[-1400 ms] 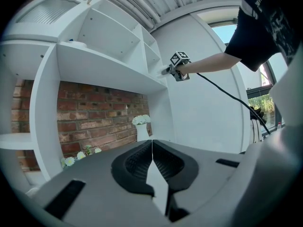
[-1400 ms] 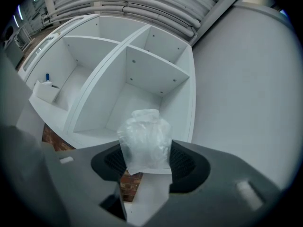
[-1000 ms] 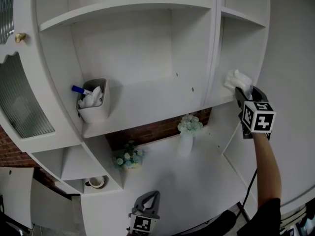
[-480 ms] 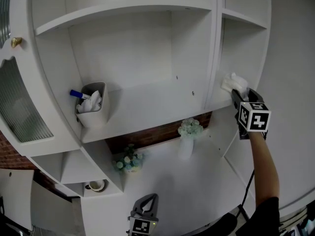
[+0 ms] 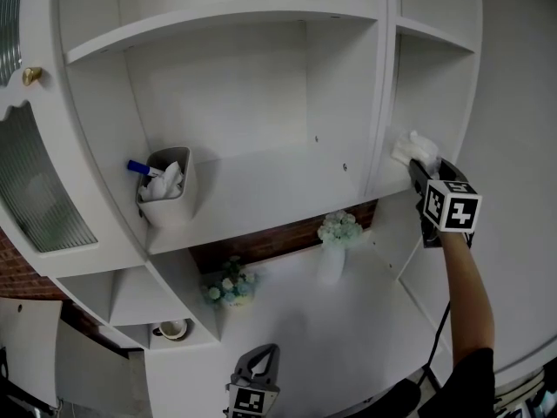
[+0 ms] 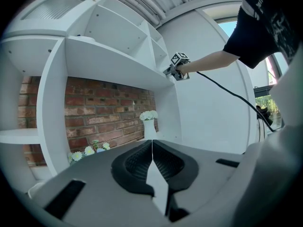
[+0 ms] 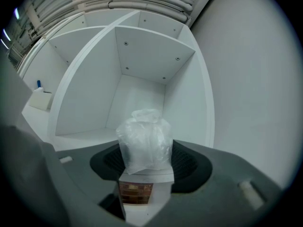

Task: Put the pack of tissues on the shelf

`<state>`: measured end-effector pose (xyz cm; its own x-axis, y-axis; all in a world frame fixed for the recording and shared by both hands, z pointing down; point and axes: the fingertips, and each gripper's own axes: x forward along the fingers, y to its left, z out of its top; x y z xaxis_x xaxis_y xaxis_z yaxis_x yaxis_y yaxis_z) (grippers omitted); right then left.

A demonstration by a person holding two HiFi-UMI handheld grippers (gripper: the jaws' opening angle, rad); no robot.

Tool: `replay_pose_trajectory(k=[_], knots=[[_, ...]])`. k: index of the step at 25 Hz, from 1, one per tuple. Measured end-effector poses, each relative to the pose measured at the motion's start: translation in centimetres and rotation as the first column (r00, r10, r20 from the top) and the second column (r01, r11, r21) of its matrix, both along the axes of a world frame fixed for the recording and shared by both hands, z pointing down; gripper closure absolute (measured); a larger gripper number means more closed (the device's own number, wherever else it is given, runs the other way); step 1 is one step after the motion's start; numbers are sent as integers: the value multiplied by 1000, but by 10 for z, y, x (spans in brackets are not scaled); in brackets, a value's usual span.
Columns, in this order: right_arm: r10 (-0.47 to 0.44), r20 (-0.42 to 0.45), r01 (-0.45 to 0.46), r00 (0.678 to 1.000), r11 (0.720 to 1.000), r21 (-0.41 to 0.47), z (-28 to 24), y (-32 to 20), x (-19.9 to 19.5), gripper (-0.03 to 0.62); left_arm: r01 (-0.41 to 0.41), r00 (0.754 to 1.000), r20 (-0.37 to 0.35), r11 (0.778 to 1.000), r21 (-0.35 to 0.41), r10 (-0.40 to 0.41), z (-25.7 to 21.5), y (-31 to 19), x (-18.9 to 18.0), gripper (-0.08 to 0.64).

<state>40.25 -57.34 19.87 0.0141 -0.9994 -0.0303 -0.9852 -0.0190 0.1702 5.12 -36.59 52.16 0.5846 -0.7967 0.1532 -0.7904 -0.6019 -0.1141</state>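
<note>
I have right gripper (image 5: 419, 164) gripping pack of tissues (image 7: 144, 143), pads on its sides. Jaws have just been opening a touch, pack between them. Pack is at front lip of narrow right-hand shelf (image 7: 85, 137); can't tell if base rests on board. Left gripper (image 6: 152, 143) pinched closed, empty, parked low. My plan: nudge pack deeper past lip, lower until base bears on board, keep it upright. Then spread jaws fully, back straight out so pads don't drag wrapper.
</note>
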Motion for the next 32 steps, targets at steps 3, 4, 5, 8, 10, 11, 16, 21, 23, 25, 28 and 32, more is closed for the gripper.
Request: replay_pose_trajectory(k=[3, 4, 5, 8, 10, 11, 16, 21, 23, 25, 28, 32], knots=[[-23, 23, 23, 999, 1000, -1, 1, -1, -2, 324, 9, 1000, -1, 1000, -7, -9, 1, 0, -1, 549], [-36, 38, 36, 999, 999, 2, 0, 0, -3, 315, 11, 1000, -2, 1000, -9, -11, 1, 0, -1, 549], [-48, 50, 48, 998, 999, 6, 0, 0, -4, 305, 12, 1000, -3, 1000, -10, -12, 1, 0, 0, 549], [-69, 50, 68, 996, 998, 13, -2, 0, -7, 270, 6, 1000, -3, 1000, -4, -6, -1, 0, 3, 549], [-77, 49, 76, 996, 997, 15, -2, 0, -9, 243, 3, 1000, 0, 1000, -2, -3, -1, 1, 4, 549], [-80, 51, 80, 995, 997, 16, -2, 0, -9, 227, 4, 1000, 2, 1000, -2, -4, 0, 1, 4, 549], [-85, 43, 84, 995, 996, 17, -1, 4, -9, 186, 11, 1000, 1, 1000, -5, -11, 1, 4, 1, 549], [-102, 39, 101, 994, 995, 23, -3, 8, -13, 181, 16, 1000, 1, 1000, -4, -16, 0, 5, -1, 549], [-98, 46, 97, 994, 995, 28, -5, 10, -11, 176, 17, 1000, 0, 1000, -1, -17, -1, 6, -1, 549], [-97, 51, 95, 994, 995, 35, -6, 12, -10, 175, 18, 1000, 0, 1000, 1, -18, -2, 7, -2, 549], [-97, 31, 96, 995, 995, 33, -4, 17, -9, 175, 22, 1000, -4, 1000, 6, -22, -4, 8, -3, 549], [-117, 33, 116, 993, 993, 35, -3, 27, -12, 175, 23, 1000, -5, 1000, 10, -23, -5, 10, -4, 549]])
